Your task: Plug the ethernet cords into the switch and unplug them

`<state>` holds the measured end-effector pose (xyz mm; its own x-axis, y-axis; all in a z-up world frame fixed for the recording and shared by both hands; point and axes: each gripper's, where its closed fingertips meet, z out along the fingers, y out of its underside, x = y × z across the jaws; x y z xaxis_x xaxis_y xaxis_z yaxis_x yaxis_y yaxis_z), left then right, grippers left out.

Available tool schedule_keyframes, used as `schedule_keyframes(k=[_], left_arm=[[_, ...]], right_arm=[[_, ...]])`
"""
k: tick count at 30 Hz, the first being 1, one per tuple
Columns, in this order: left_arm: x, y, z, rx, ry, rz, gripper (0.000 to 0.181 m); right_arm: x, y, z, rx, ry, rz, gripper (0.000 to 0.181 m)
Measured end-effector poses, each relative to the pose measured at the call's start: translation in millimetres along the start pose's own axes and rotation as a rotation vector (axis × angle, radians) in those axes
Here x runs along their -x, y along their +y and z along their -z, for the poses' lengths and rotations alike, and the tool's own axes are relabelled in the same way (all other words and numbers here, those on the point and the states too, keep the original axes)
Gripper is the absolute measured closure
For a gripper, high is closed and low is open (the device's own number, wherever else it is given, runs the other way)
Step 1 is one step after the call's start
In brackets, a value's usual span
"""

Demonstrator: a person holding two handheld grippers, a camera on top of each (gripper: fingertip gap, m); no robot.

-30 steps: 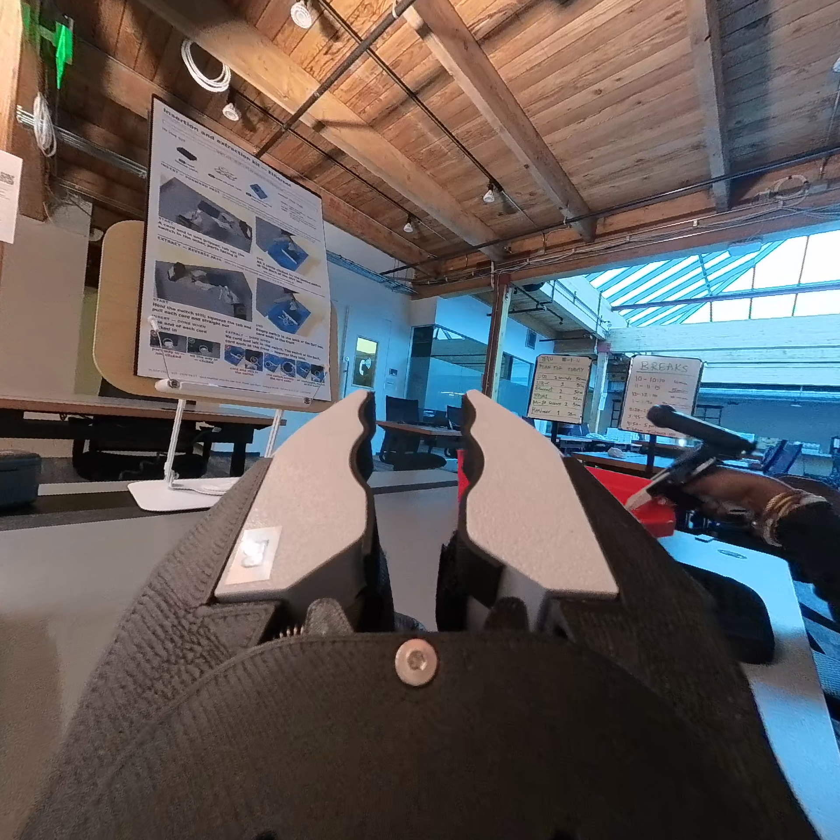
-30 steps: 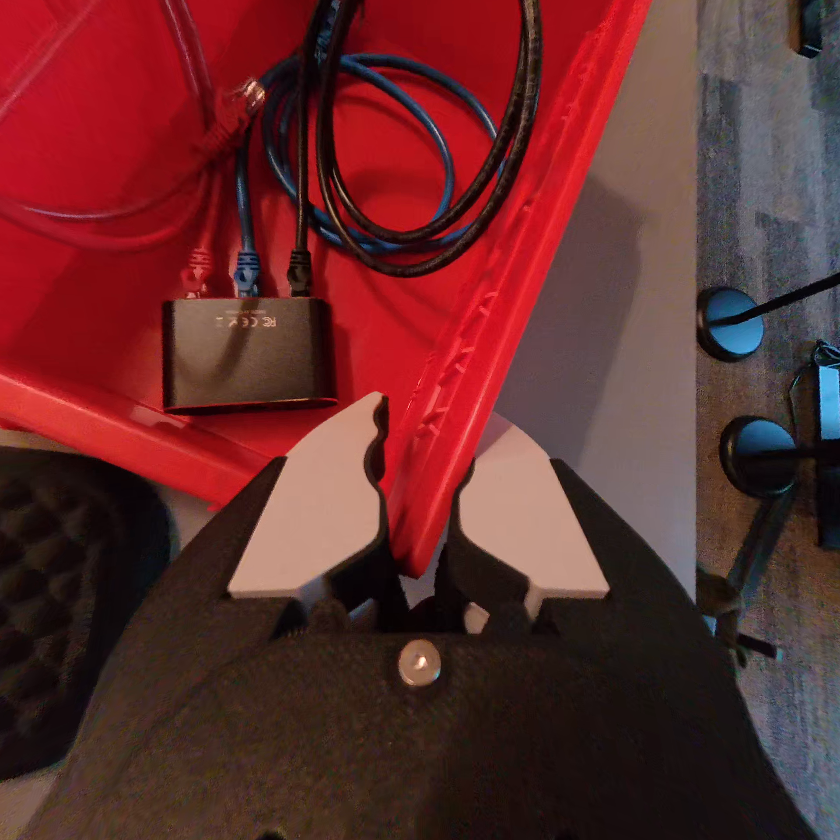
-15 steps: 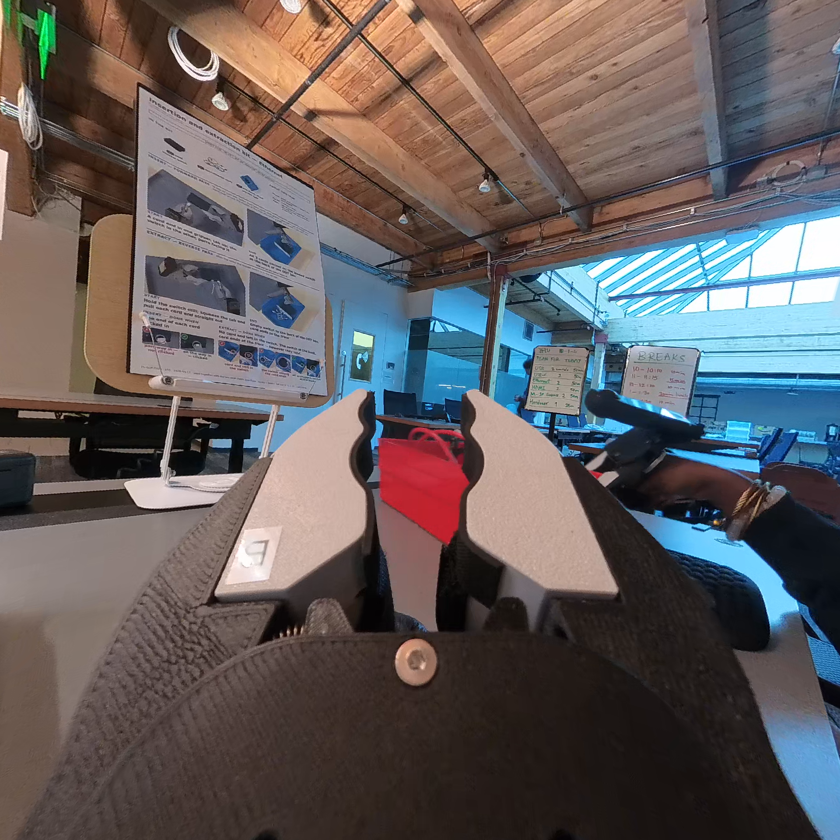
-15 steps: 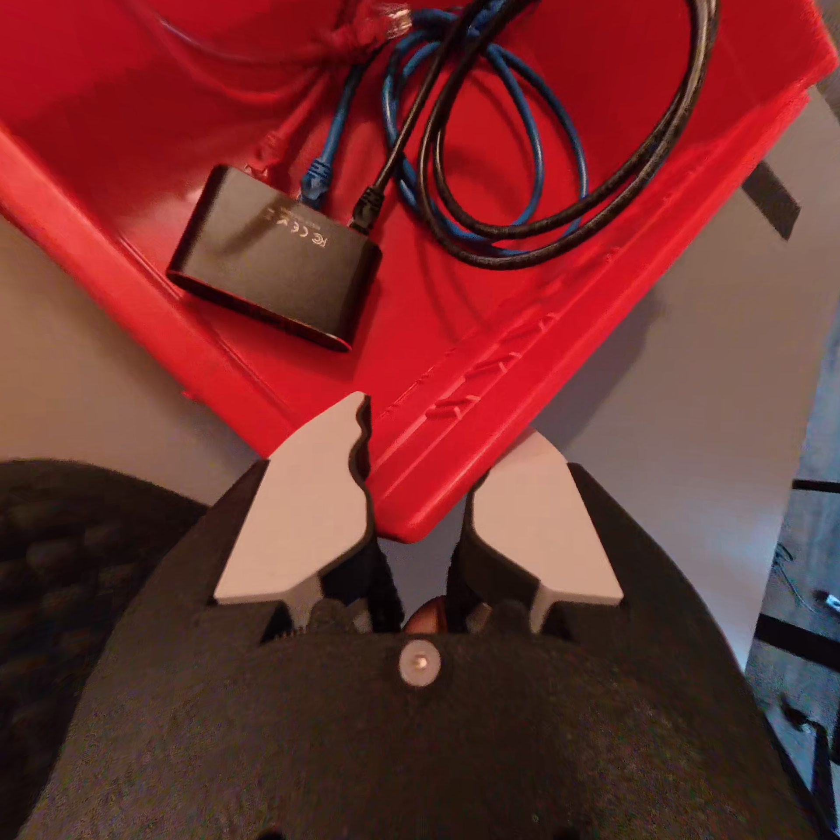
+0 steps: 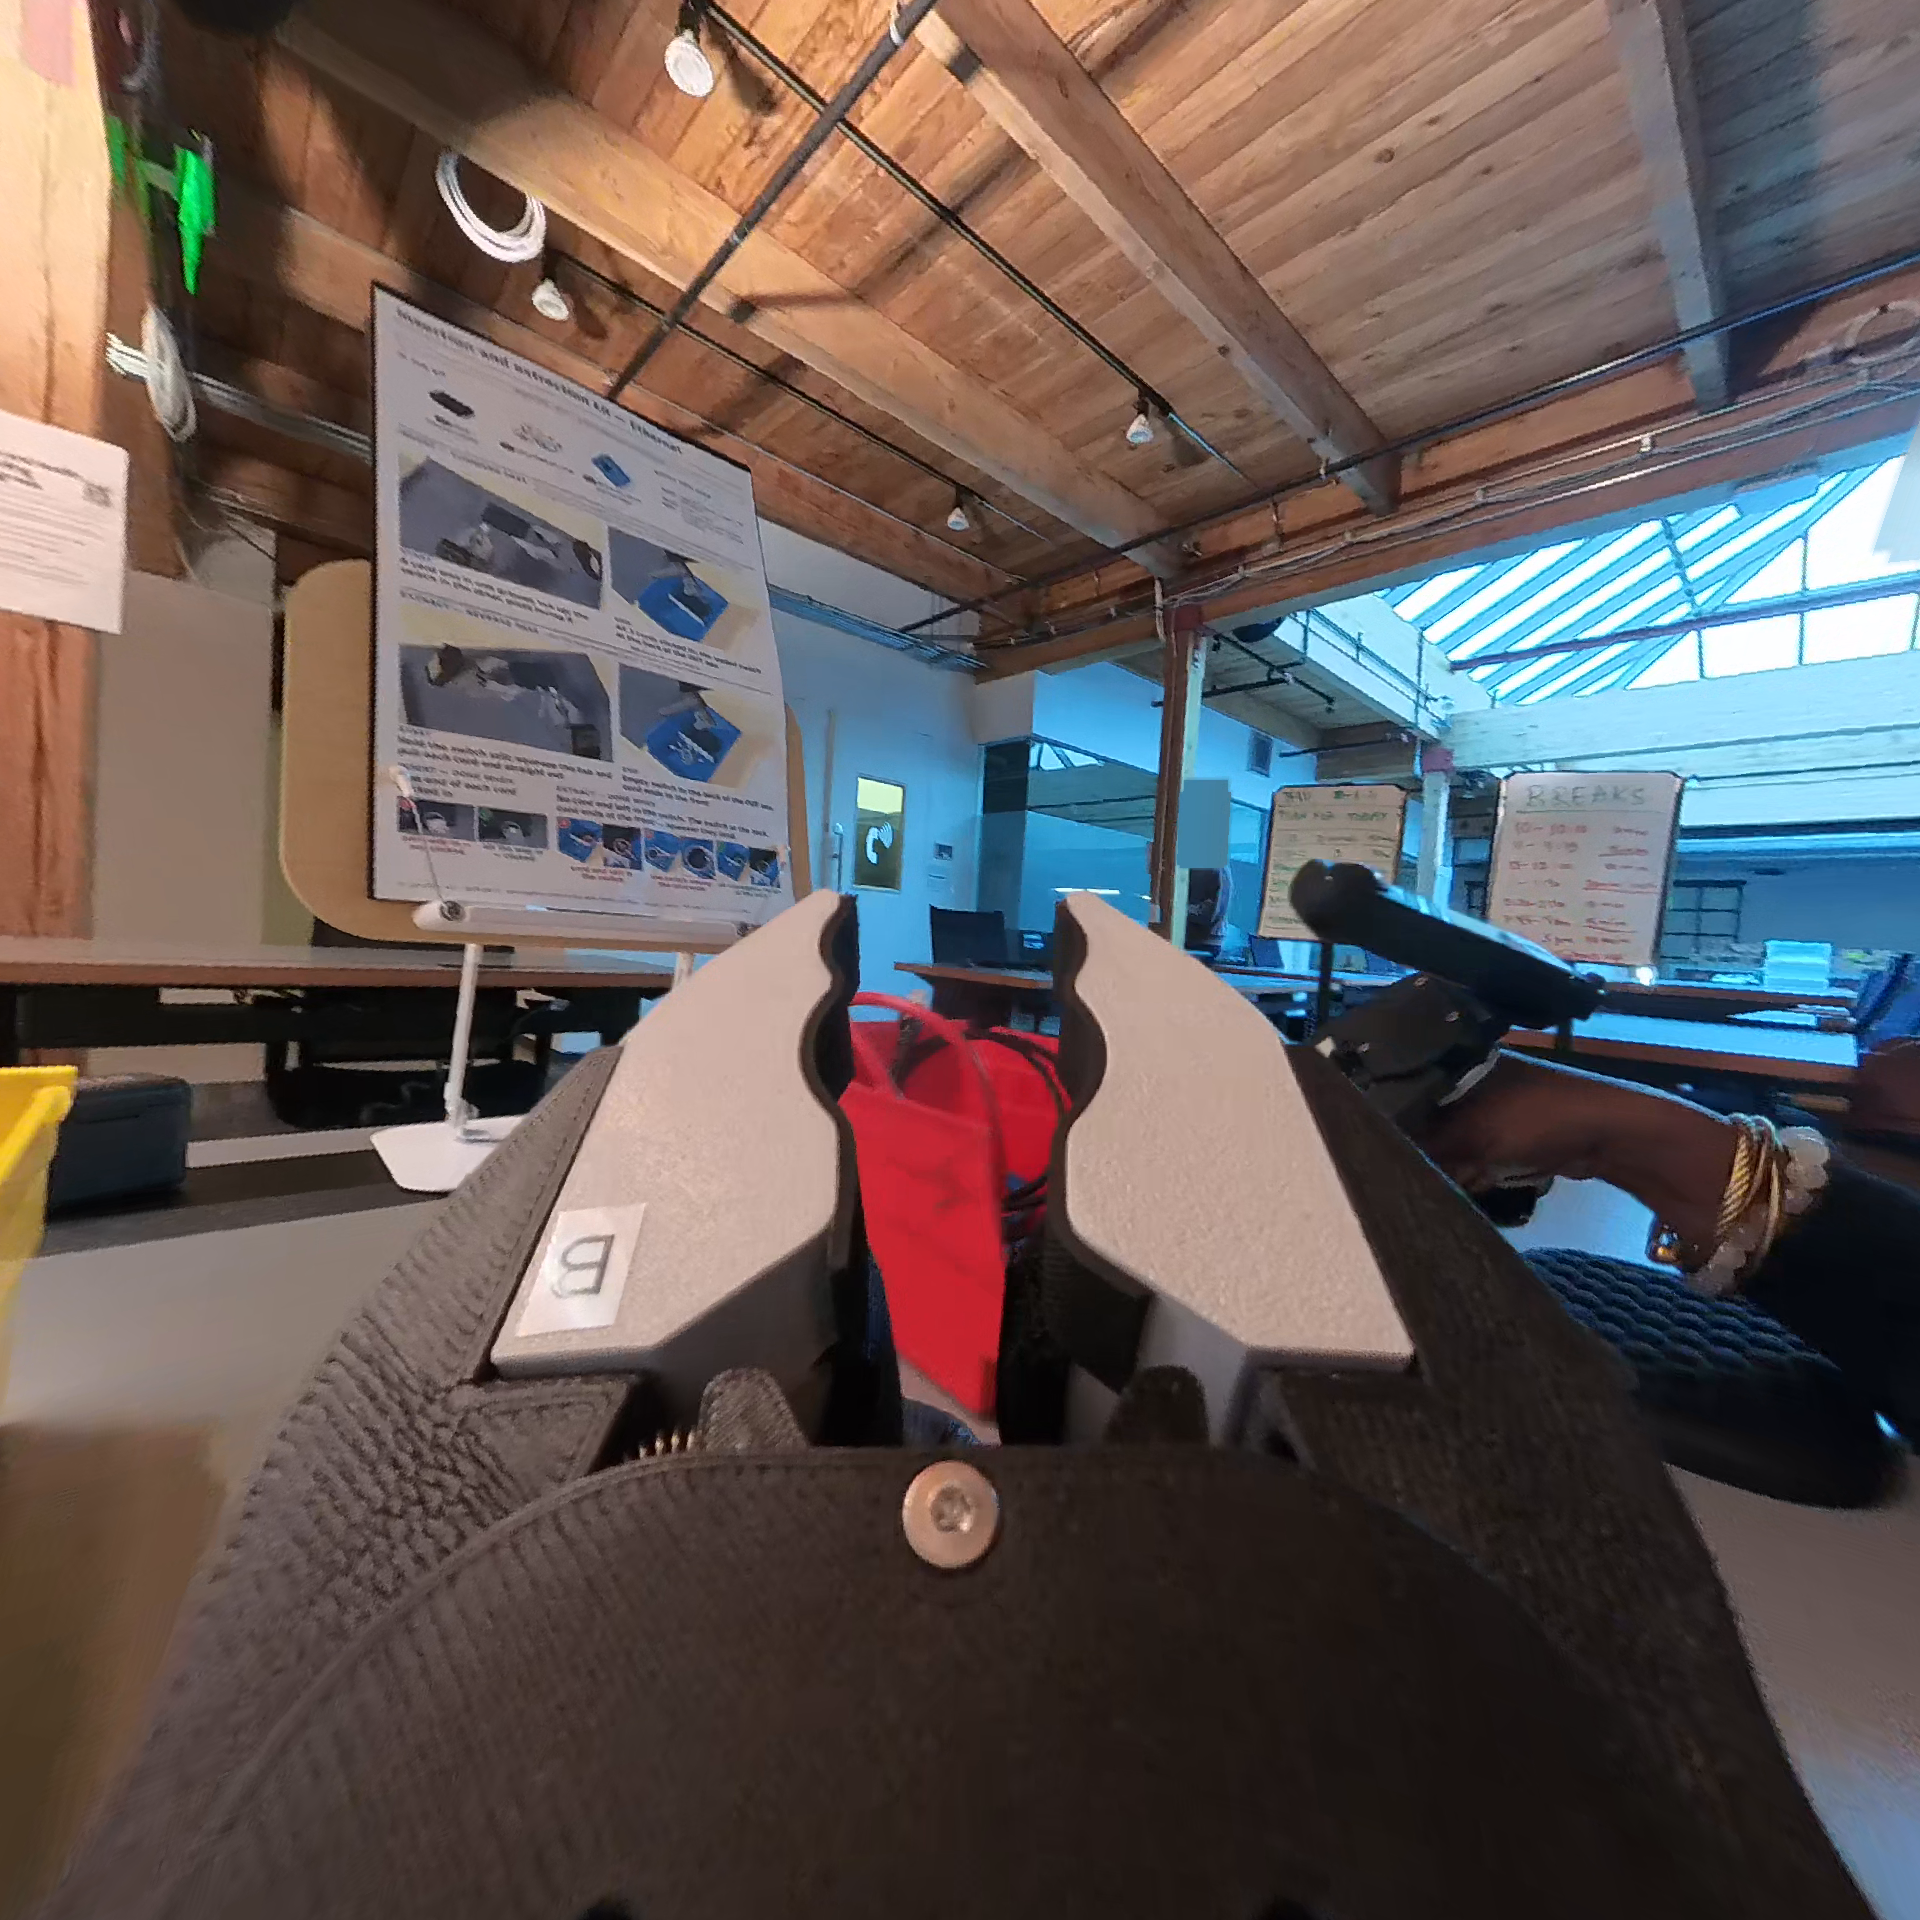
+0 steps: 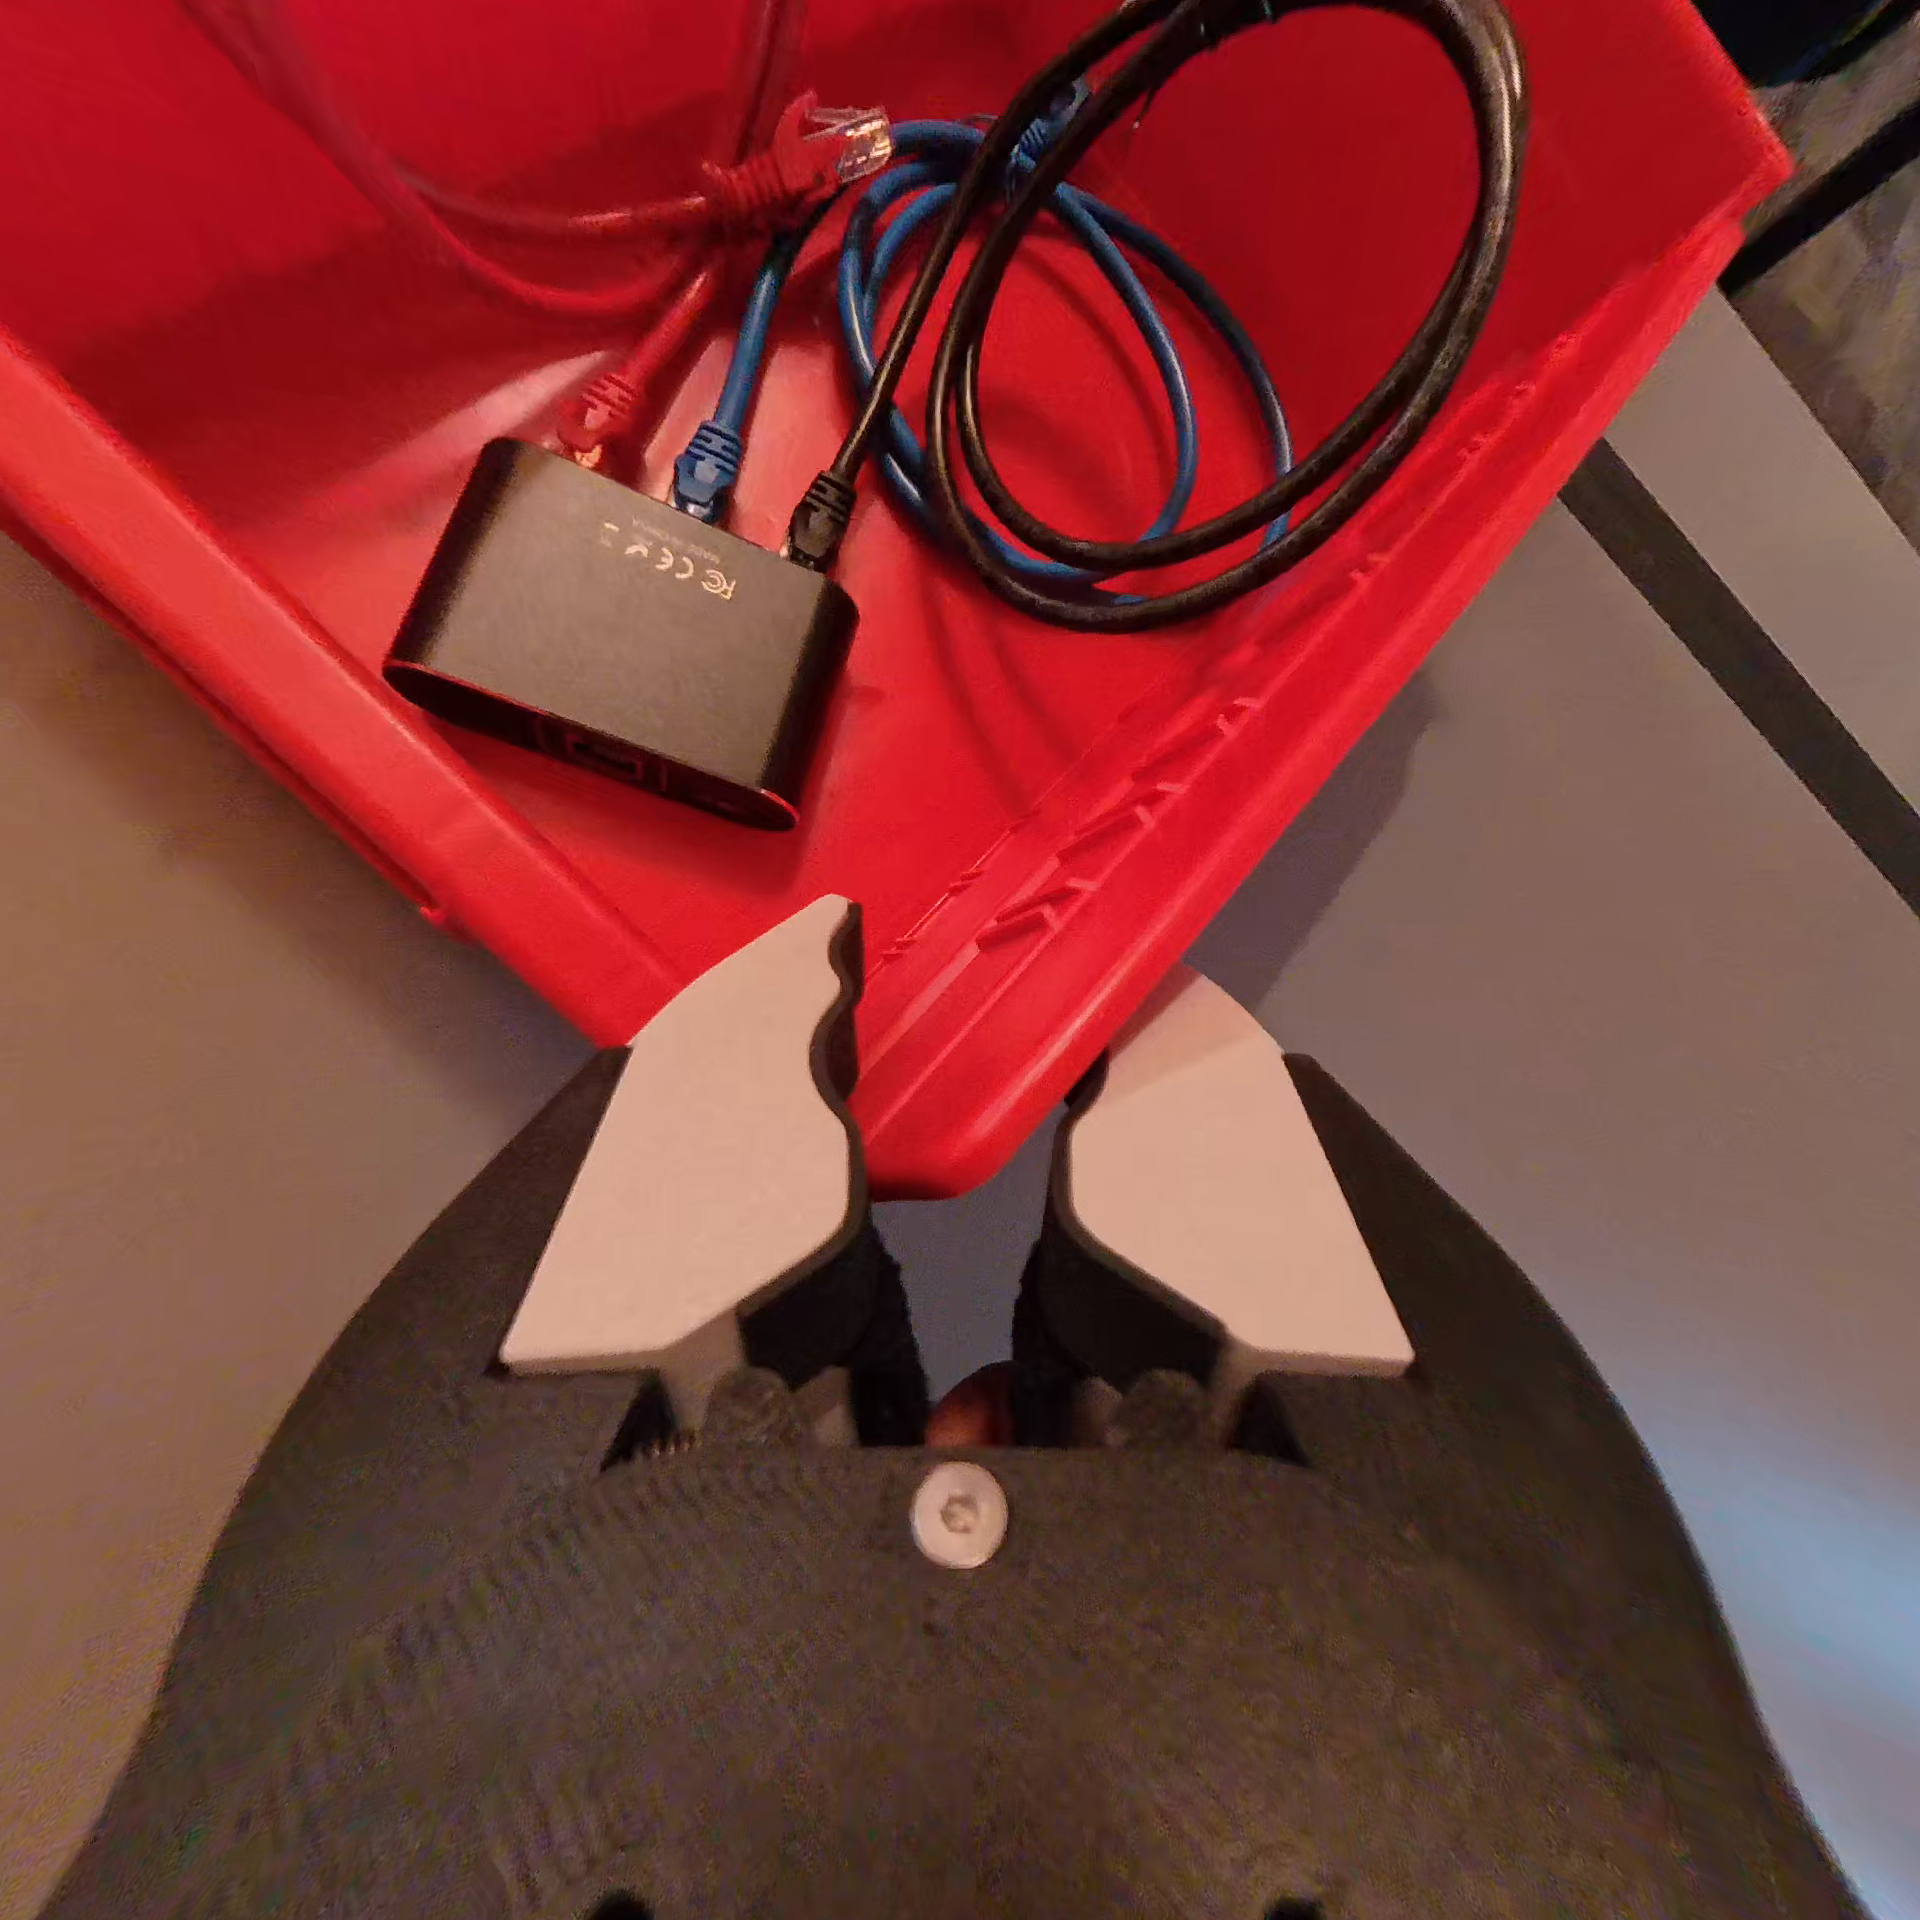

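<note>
A black switch (image 6: 623,623) lies in a red bin (image 6: 1143,862). A red cord (image 6: 603,400), a blue cord (image 6: 712,462) and a black cord (image 6: 821,520) are plugged into its far side. The cords coil in the bin, and a loose red plug (image 6: 831,140) lies farther in. My right gripper (image 6: 961,1039) is shut on the bin's near corner, one finger over the rim and one under it. My left gripper (image 5: 956,935) is open and empty, low over the table. The red bin (image 5: 925,1195) shows beyond its fingers, with the right gripper (image 5: 1434,997) and a hand (image 5: 1579,1143) to the right.
The bin rests on a grey table (image 6: 208,935). An instruction board on a white stand (image 5: 571,675) stands at the back left. A yellow bin (image 5: 26,1153) is at the far left edge. A black foam pad (image 5: 1683,1340) lies at the right. There is about 30 cm between the tips of the two grippers.
The red bin has swung round with my right gripper on its corner, and the switch and cords slid with it. In the left wrist view the bin now sits nearer, between my fingers.
</note>
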<state>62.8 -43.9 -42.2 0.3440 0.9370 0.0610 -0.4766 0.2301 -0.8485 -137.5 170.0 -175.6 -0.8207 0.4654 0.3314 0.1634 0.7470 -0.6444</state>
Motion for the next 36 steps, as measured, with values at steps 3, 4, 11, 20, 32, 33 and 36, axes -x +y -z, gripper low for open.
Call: schedule_keyframes(k=[3, 4, 11, 20, 32, 33, 36], left_arm=[[2, -4, 1, -0.019, -0.015, -0.012, 0.147], [3, -5, 2, -0.025, -0.019, -0.016, 0.147], [18, -62, 10, -0.084, -0.07, -0.198, 0.148], [209, -152, 140, 0.376, -0.723, -0.405, 0.123], [273, -76, 207, 0.48, -0.817, -0.19, 0.108], [276, -65, 210, 0.539, -0.818, -0.187, 0.109], [283, -42, 223, 0.689, -0.859, -0.182, 0.12]], right_arm=[[21, -20, -9, 0.018, -0.018, 0.003, 0.147], [28, -27, -12, 0.033, -0.019, 0.006, 0.147], [67, -73, -36, 0.135, -0.074, 0.084, 0.144], [95, -122, -65, -0.046, -0.117, 0.018, 0.141], [89, -147, -59, -0.393, -0.099, -0.227, 0.137], [83, -146, -58, -0.397, -0.059, -0.225, 0.146], [65, -172, -19, -0.621, 0.035, -0.247, 0.125]])
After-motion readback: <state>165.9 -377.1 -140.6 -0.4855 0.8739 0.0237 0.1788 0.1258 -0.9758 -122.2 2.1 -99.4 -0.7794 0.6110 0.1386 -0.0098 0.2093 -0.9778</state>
